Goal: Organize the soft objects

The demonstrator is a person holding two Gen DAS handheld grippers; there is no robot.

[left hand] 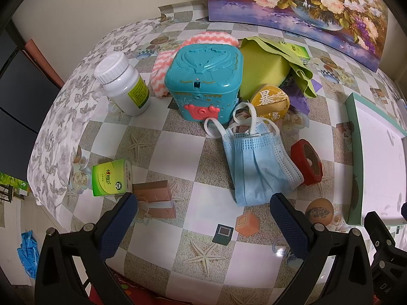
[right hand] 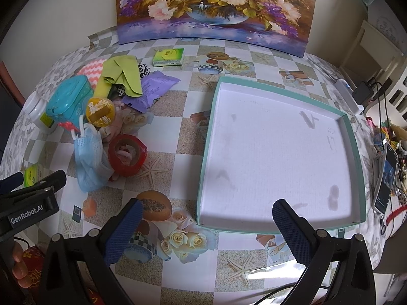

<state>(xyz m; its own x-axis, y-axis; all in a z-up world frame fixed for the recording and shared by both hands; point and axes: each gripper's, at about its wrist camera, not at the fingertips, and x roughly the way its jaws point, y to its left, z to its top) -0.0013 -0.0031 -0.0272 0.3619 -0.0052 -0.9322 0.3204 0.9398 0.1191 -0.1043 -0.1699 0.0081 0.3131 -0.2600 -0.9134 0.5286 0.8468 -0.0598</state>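
While left tongs (left hand: 203, 211) gape empty near mask (left hand: 257, 162), right tongs (right hand: 207, 218) likewise, apparently over tray (right hand: 203, 178).

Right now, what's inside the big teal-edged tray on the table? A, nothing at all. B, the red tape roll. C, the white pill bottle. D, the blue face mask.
A: the right wrist view shows the tray holding only its bare white floor, while the blue face mask, the red tape roll and the white pill bottle all sit on the tablecloth to its left.
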